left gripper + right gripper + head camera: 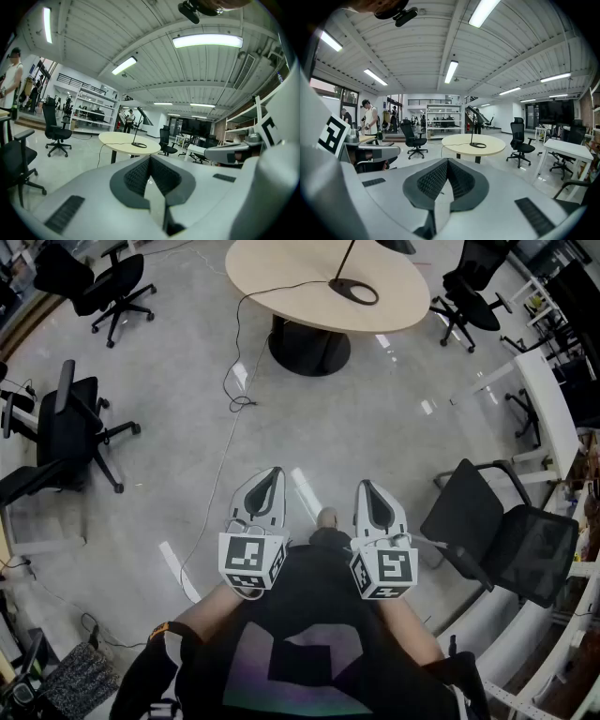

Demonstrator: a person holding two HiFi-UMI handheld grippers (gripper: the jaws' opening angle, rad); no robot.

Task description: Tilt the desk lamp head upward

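A black desk lamp (353,289) stands on a round beige table (281,277) far ahead of me; its ring base and thin stem show, and the head is cut off at the frame's top. Both gripper views show the lamp small in the distance: lamp (137,138), lamp (474,138). My left gripper (267,482) and right gripper (369,491) are held close to my body, side by side above the floor, far from the table. Each has its jaws closed tip to tip with nothing between them: left gripper (150,159), right gripper (447,162).
A black cable (232,381) runs from the table across the grey floor. Black office chairs stand at the left (66,427), back left (108,282) and back right (469,292). A black visitor chair (506,535) and a white desk (548,409) are on my right. A person (370,119) stands in the distance.
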